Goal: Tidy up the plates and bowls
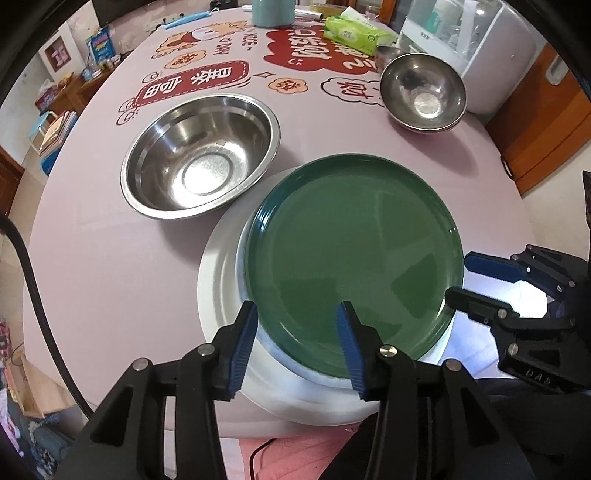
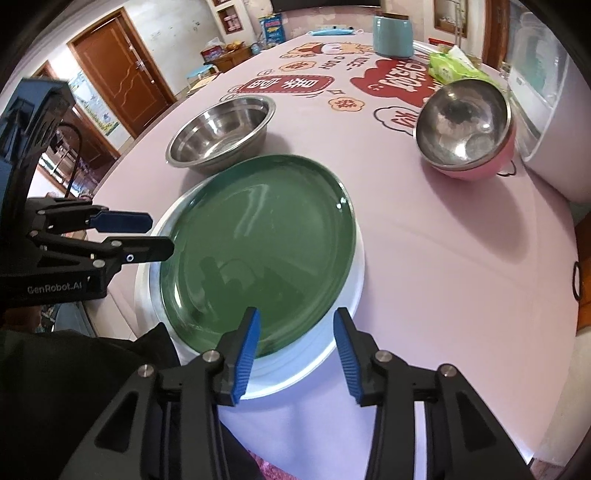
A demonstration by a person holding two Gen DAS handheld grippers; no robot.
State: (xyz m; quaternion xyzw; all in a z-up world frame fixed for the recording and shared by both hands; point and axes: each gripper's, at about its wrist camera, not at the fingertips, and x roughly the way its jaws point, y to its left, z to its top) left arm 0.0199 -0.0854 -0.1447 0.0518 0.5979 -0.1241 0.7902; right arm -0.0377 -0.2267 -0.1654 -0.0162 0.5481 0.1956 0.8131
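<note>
A dark green plate (image 1: 351, 251) (image 2: 255, 236) lies flat on top of a wider white plate (image 1: 218, 280) (image 2: 355, 284) at the near edge of the pink table (image 1: 110, 258). My left gripper (image 1: 297, 314) is open, its blue pads straddling the green plate's near rim without pressing on it. My right gripper (image 2: 296, 317) is open too, over the near right rim of the stack. Each gripper shows at the side of the other's view. A large steel bowl (image 1: 199, 155) (image 2: 221, 133) sits behind the plates. A small steel bowl (image 1: 423, 90) (image 2: 463, 125) rests inside a pink bowl (image 2: 480, 170).
At the far side of the table stand a teal canister (image 2: 392, 35) and a green tissue pack (image 1: 354, 33), with a blue face mask (image 2: 332, 31) beyond. A white appliance (image 2: 546, 110) stands off the right edge. A black cable (image 1: 33, 280) hangs at the left.
</note>
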